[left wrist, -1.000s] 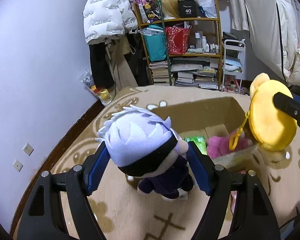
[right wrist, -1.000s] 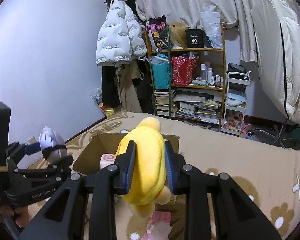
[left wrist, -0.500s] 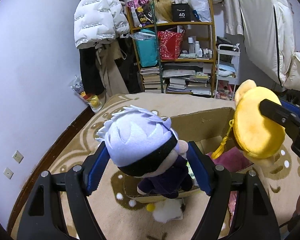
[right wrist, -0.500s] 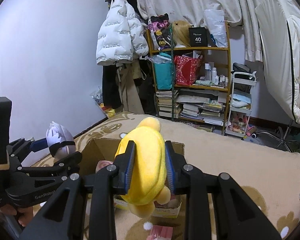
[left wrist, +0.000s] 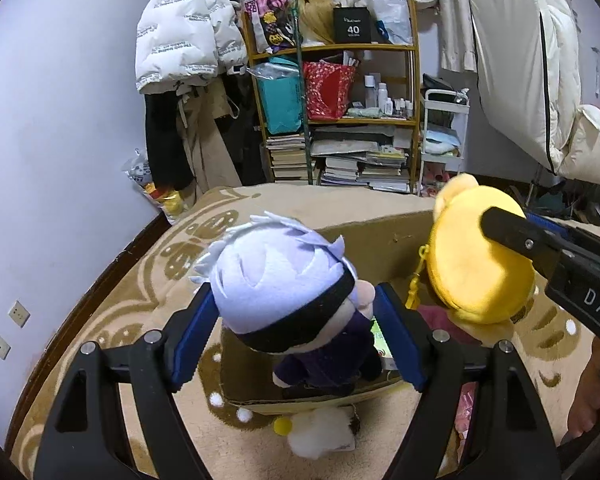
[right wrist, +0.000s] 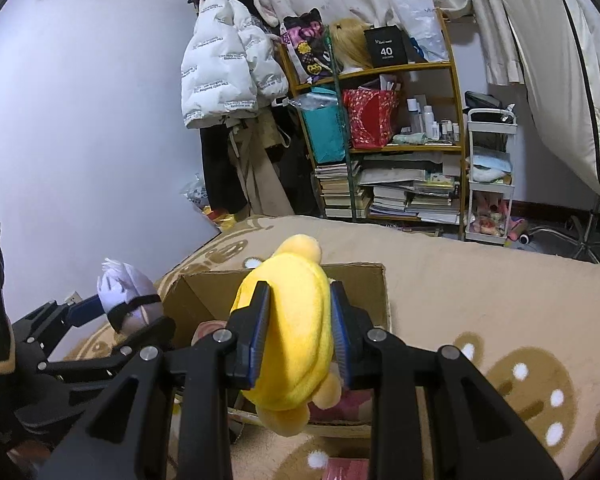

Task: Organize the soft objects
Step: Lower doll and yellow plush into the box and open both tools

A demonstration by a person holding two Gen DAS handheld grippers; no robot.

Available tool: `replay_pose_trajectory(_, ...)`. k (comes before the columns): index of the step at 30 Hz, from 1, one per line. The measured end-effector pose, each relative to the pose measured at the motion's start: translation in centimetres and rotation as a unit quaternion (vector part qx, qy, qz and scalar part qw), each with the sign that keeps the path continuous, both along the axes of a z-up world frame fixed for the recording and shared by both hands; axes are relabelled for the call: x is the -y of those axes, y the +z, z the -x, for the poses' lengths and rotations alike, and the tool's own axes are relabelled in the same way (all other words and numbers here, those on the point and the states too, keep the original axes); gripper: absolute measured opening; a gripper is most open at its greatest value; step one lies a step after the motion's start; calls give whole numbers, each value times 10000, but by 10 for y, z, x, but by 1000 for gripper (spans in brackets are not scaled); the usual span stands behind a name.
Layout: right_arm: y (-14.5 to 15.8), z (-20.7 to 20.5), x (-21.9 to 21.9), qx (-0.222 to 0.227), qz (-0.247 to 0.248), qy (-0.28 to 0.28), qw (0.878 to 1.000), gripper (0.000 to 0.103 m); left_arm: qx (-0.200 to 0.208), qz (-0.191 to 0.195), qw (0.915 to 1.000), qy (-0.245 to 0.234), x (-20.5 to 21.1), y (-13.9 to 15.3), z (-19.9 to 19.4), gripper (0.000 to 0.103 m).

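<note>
Holding doll [left wrist: 284, 288] in left gripper [left wrist: 296, 336], yellow plush [right wrist: 288, 320] in right gripper [right wrist: 300, 332], over box [right wrist: 360, 280] for dropping in.

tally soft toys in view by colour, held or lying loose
White-haired doll, in left gripper: 1
Yellow plush, in right gripper: 1
Pink plush, in the cardboard box: 1
White fluffy toy, on the rug: 1
Total: 4
</note>
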State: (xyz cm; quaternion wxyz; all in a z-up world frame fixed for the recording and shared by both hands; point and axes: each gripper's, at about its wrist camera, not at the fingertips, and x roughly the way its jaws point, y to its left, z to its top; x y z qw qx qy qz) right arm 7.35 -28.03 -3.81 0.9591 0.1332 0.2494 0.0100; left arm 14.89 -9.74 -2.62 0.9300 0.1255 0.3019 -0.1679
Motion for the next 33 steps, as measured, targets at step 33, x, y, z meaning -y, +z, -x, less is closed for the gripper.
replay_pose_trajectory(33,-9,4,4,-239,-201,-13,9995,53,-421,-66,9982,412,-14,-9,-10,78)
